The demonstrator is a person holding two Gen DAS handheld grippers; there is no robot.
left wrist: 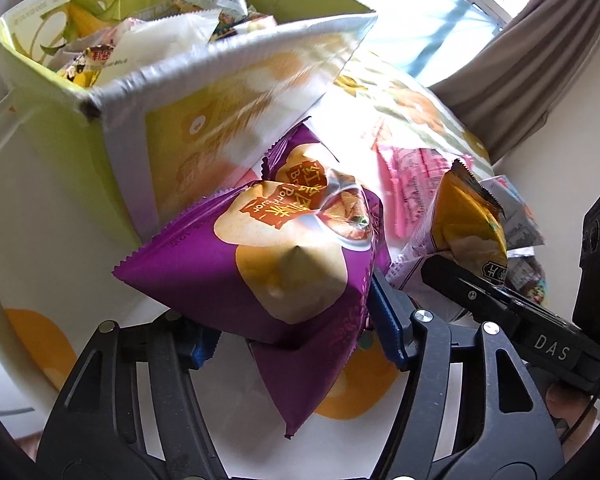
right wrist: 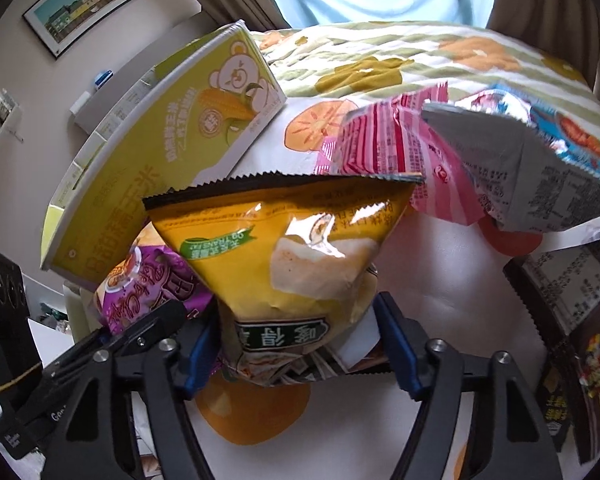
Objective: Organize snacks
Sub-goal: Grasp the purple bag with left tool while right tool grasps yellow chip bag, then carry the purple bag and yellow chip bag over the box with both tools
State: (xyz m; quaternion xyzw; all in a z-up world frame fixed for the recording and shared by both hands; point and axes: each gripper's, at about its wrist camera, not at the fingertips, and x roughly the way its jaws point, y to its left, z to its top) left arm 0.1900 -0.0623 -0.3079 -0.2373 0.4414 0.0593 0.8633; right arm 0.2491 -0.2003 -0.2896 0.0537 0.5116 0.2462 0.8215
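My left gripper [left wrist: 296, 340] is shut on a purple chip bag [left wrist: 260, 264] and holds it above the bedspread, just below and right of the open green snack box [left wrist: 124, 140], which holds several snack packs [left wrist: 168, 36]. My right gripper [right wrist: 296, 344] is shut on a yellow chip bag [right wrist: 292, 248], lifted off the bed. The yellow bag also shows at the right of the left wrist view [left wrist: 468, 224]. The purple bag shows at the left of the right wrist view [right wrist: 140, 280], beside the green box [right wrist: 156, 152].
A pink snack pack [right wrist: 384, 148] and a silver pack [right wrist: 540, 176] lie on the orange-patterned bedspread [right wrist: 380, 64]. Dark packs [right wrist: 580, 320] lie at the right edge. The pink pack [left wrist: 412, 176] lies behind the purple bag. Curtains [left wrist: 540, 64] and a window stand beyond the bed.
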